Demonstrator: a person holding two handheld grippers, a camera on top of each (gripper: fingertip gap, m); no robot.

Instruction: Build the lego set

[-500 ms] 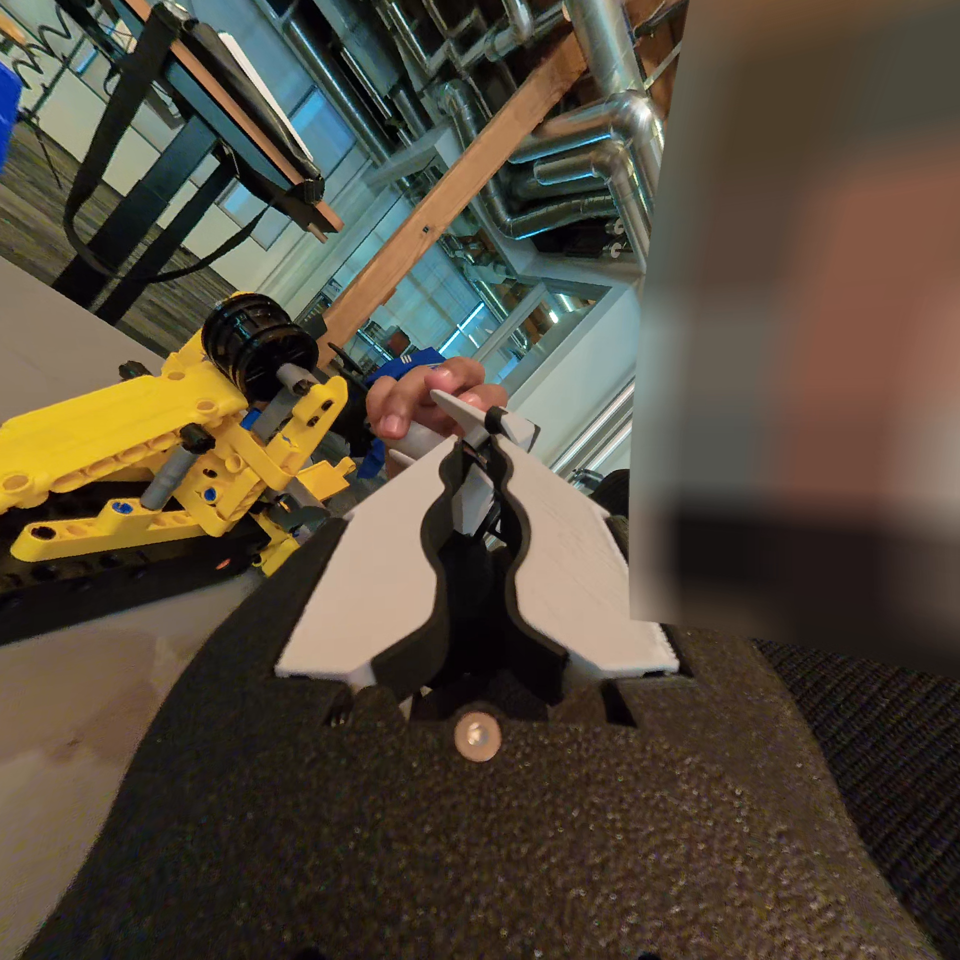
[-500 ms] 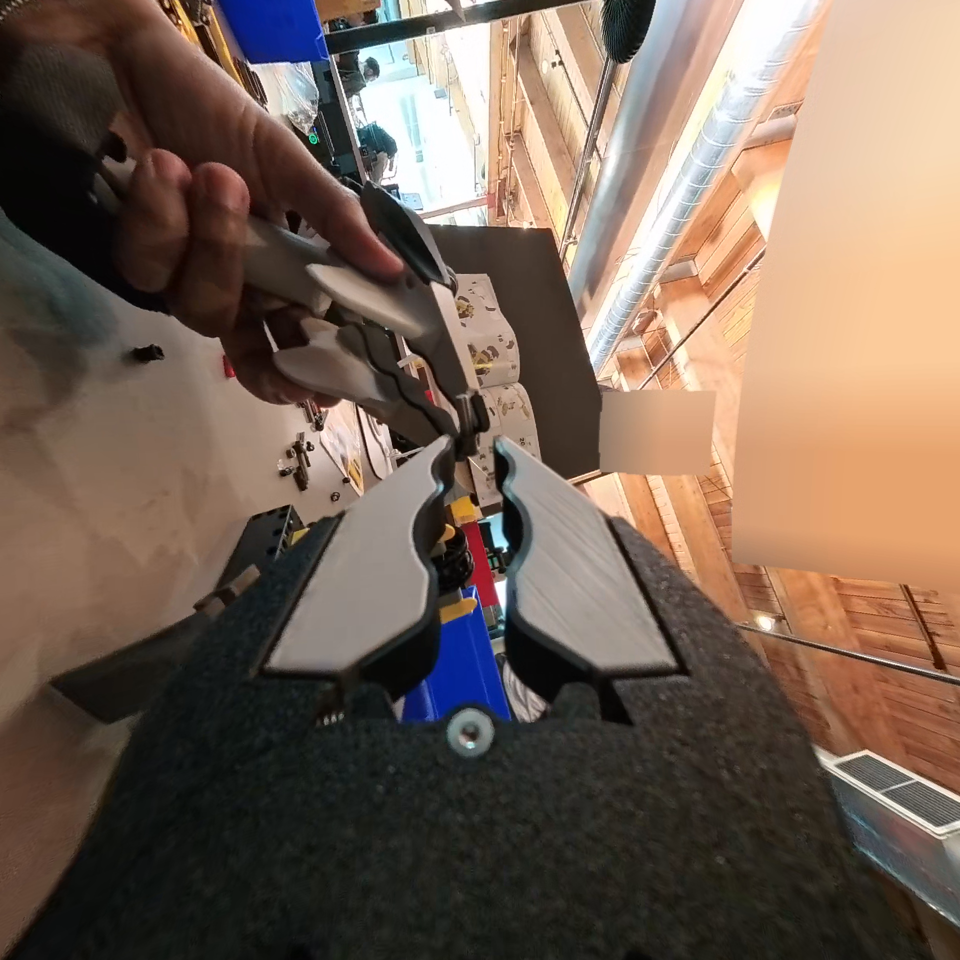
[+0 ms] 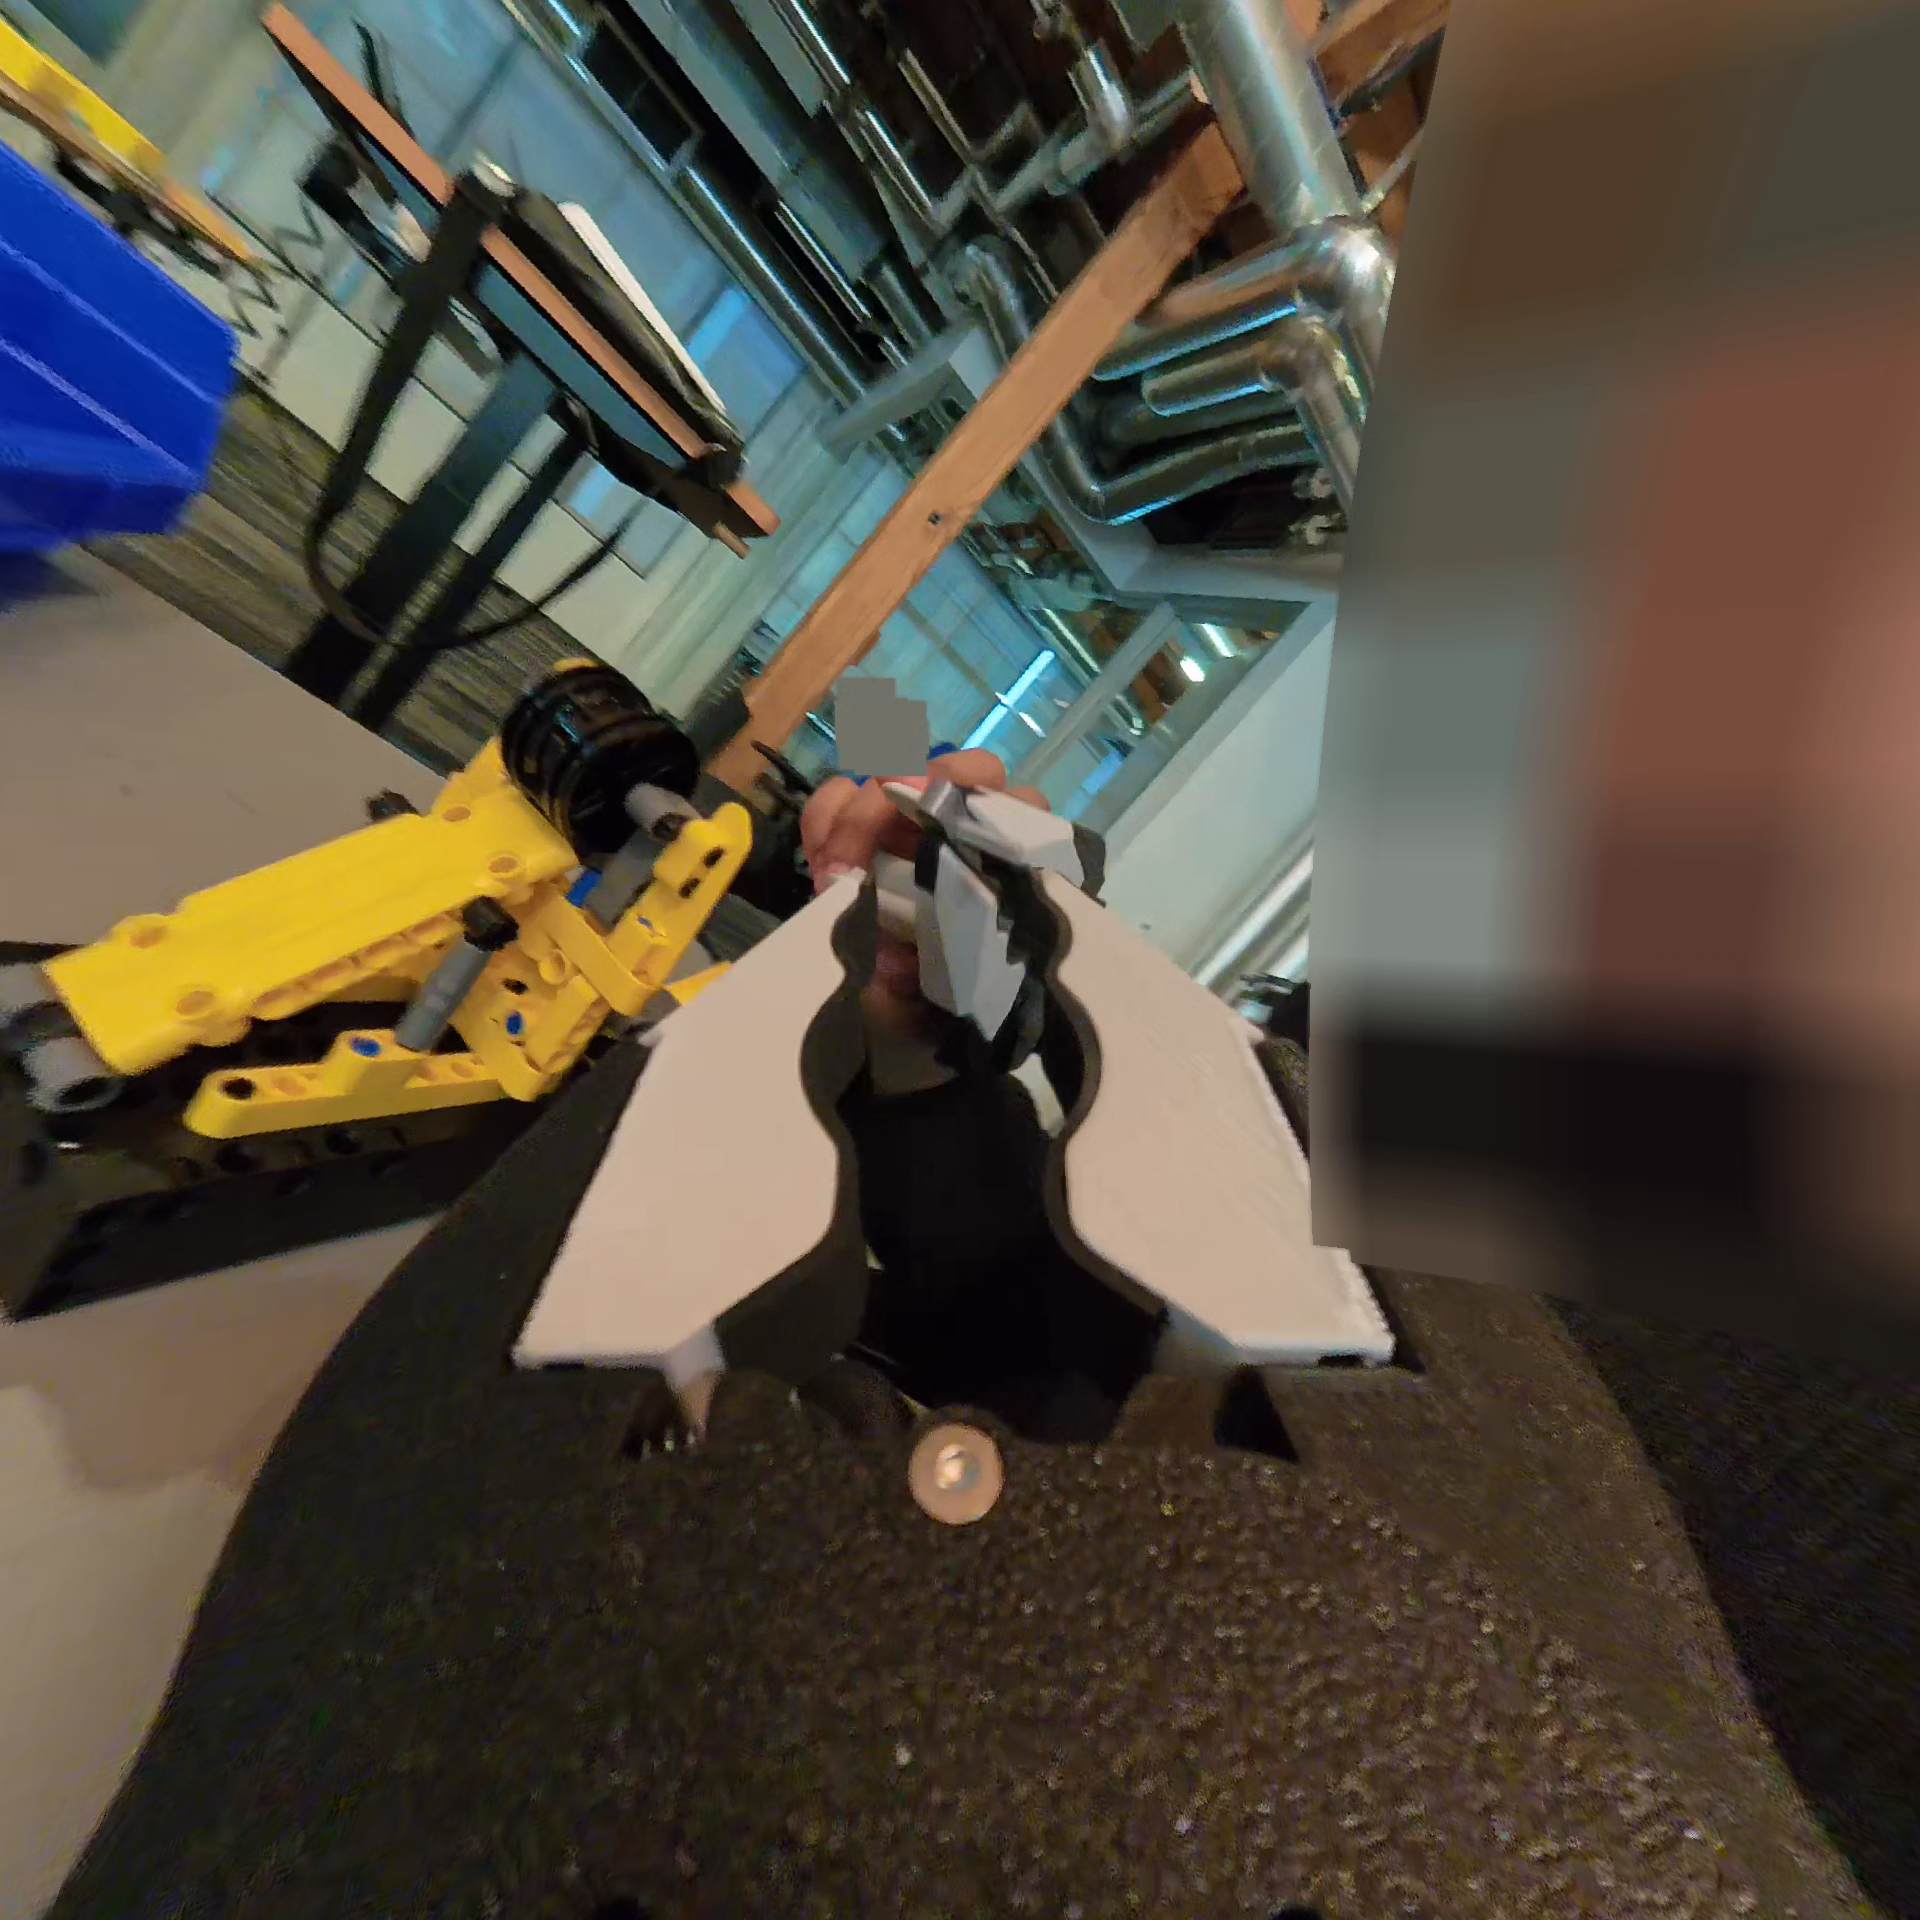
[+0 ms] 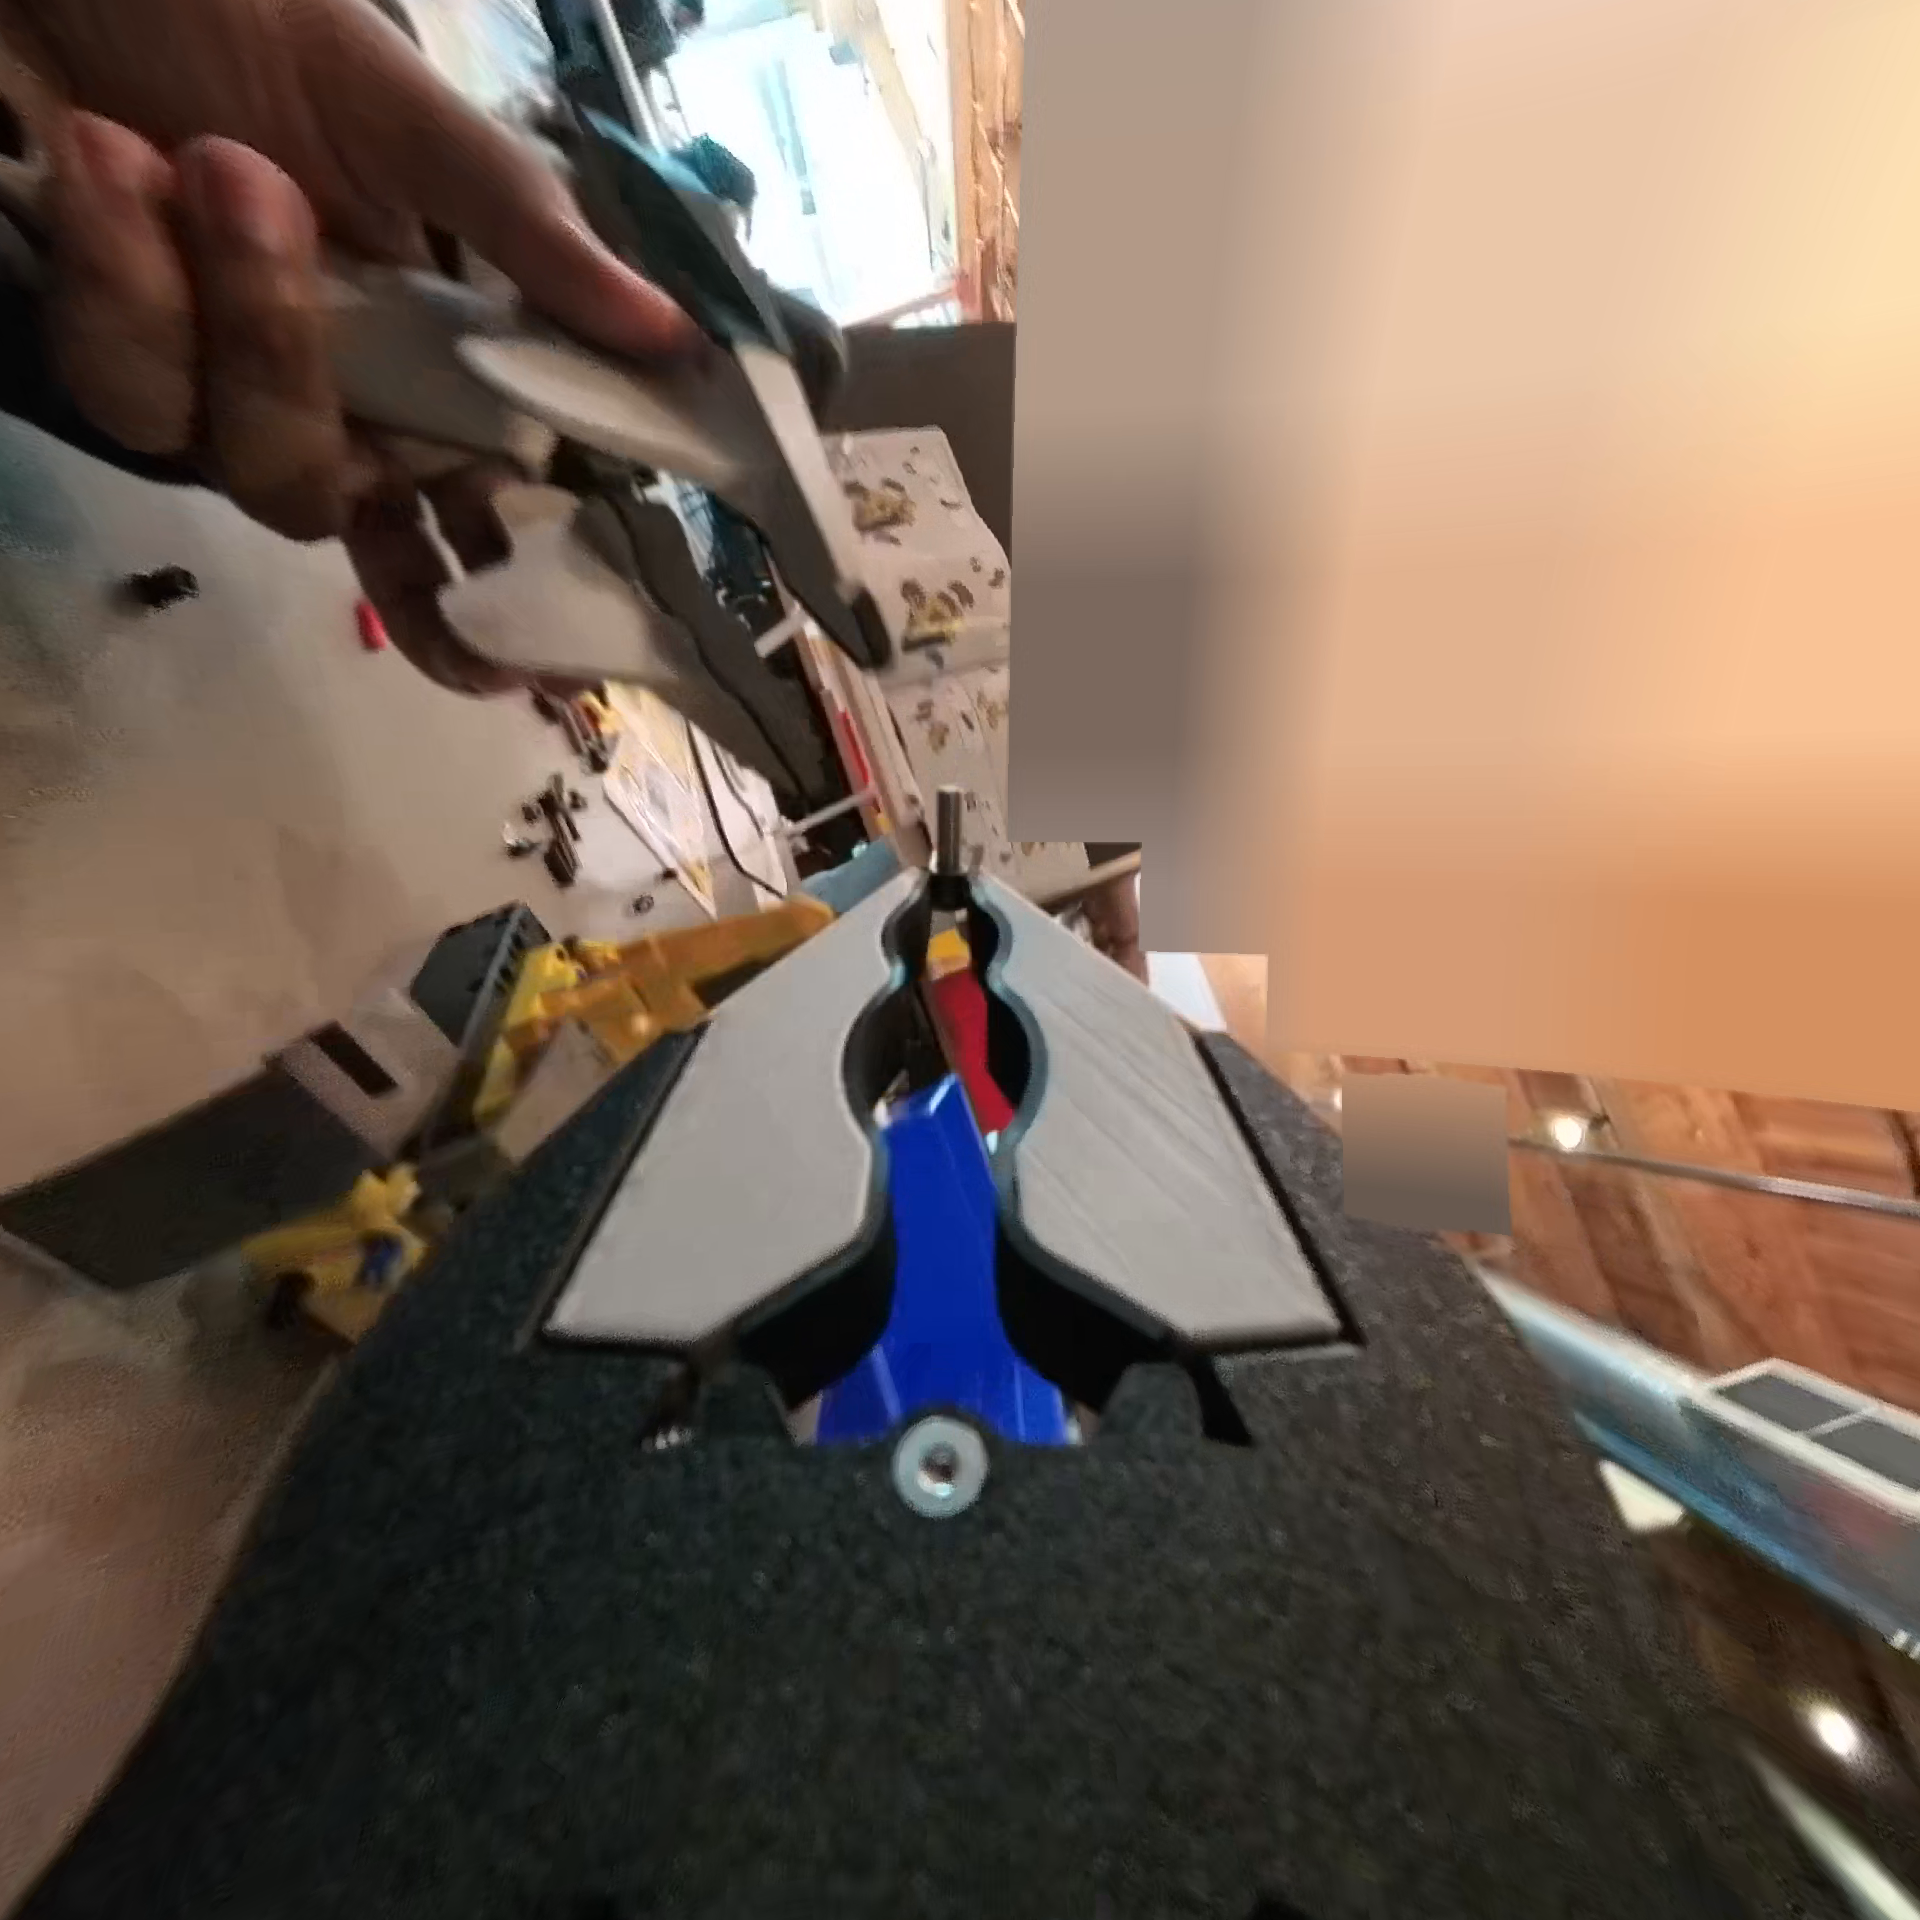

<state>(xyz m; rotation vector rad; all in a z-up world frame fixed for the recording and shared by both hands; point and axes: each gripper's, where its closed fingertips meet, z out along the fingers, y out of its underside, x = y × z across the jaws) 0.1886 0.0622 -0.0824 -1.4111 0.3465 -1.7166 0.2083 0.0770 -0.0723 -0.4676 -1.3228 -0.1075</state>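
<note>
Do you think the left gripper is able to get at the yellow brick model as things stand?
Probably yes: the left gripper is open and empty, and the yellow brick model sits close beside its left finger with nothing between them.

A yellow toy-brick vehicle model (image 3: 343,966) lies on the pale table (image 3: 156,727), with a black ribbed wheel (image 3: 587,753) at its upper end and a black beam frame (image 3: 187,1195) beneath it. A blue bin (image 3: 94,405) stands at the table's far left edge. Beyond it is a black-legged desk with a wooden top (image 3: 540,301), and silver ducts (image 3: 1236,416) run beside a wooden beam (image 3: 997,457) overhead. In the right wrist view, small dark loose parts (image 4: 545,831) lie scattered on the table, near printed sheets (image 4: 935,582).
</note>
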